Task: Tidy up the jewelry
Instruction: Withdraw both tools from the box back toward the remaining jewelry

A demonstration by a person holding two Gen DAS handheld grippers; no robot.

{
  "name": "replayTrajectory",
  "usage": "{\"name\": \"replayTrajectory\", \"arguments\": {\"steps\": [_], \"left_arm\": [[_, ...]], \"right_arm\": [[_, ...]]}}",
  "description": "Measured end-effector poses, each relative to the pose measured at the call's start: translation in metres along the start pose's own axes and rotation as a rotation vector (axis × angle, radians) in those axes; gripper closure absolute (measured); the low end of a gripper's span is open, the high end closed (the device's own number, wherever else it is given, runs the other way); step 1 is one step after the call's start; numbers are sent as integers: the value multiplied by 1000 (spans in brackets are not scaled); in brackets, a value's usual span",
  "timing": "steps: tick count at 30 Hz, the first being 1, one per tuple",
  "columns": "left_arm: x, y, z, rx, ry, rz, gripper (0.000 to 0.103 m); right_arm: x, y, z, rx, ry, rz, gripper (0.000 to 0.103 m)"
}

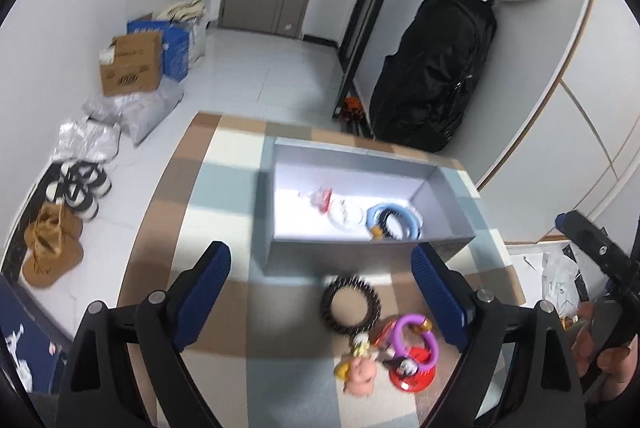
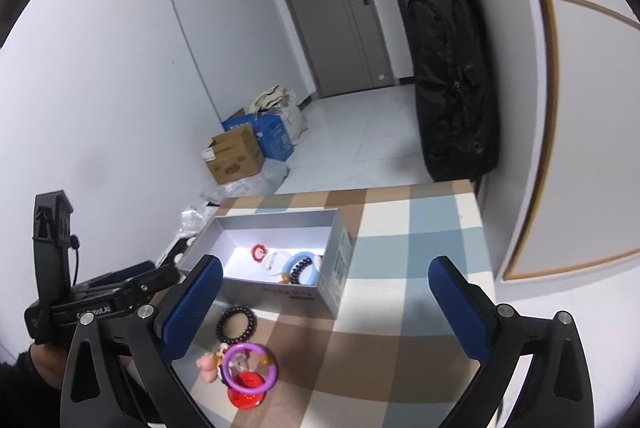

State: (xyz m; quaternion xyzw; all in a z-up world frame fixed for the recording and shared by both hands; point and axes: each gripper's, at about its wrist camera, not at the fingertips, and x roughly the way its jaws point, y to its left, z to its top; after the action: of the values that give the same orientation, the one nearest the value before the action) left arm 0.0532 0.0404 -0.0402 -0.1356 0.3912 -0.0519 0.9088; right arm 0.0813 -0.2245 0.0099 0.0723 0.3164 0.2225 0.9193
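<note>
An open grey box (image 1: pixel 360 246) (image 2: pixel 276 294) sits on the checked tablecloth. It holds a red bracelet (image 2: pixel 259 252), a white bangle (image 1: pixel 346 216) and a light blue ring with dark beads (image 1: pixel 394 222) (image 2: pixel 304 268). In front of the box lie a black bead bracelet (image 1: pixel 349 302) (image 2: pixel 237 324), a purple ring (image 1: pixel 414 340) (image 2: pixel 250 366), a red piece (image 1: pixel 412 376) and a pink pig charm (image 1: pixel 360 374) (image 2: pixel 207 364). My left gripper (image 1: pixel 322 292) is open and empty above the black bracelet. My right gripper (image 2: pixel 326 304) is open and empty, right of the loose pieces.
The checked table (image 2: pixel 420 236) ends near a white wall and cabinet at the right. A black bag (image 1: pixel 432 68) hangs behind the table. Cardboard boxes (image 1: pixel 132 62), plastic bags and shoes (image 1: pixel 52 244) lie on the floor at the left.
</note>
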Motion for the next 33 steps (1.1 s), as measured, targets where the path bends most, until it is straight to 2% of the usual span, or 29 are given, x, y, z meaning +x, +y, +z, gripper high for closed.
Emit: {"name": "replayTrajectory", "arguments": {"steps": [4,10,13,24,28,30,33], "left_arm": [[4,1,-10,-20,56,-14,14],[8,-7,-29,56,129,-33,14],[4,-10,-33,97,133,-29,14],[12,-10,-45,121,183,-55,15],[12,-11,-47,126,189,-76,31],[13,-12,-49,131,193,-77,32],[13,-11,-50,128,195,-87,44]], "right_arm": [[-3,6,-4,2,-12,21,0],[-3,16,-15,-33,5,15,0],[-3,19,-19,-47,14,13,0],[1,21,-34,-66,51,12,0],[0,21,-37,-74,56,12,0],[1,20,-37,-74,61,12,0],[2,20,-38,-79,70,7,0]]}}
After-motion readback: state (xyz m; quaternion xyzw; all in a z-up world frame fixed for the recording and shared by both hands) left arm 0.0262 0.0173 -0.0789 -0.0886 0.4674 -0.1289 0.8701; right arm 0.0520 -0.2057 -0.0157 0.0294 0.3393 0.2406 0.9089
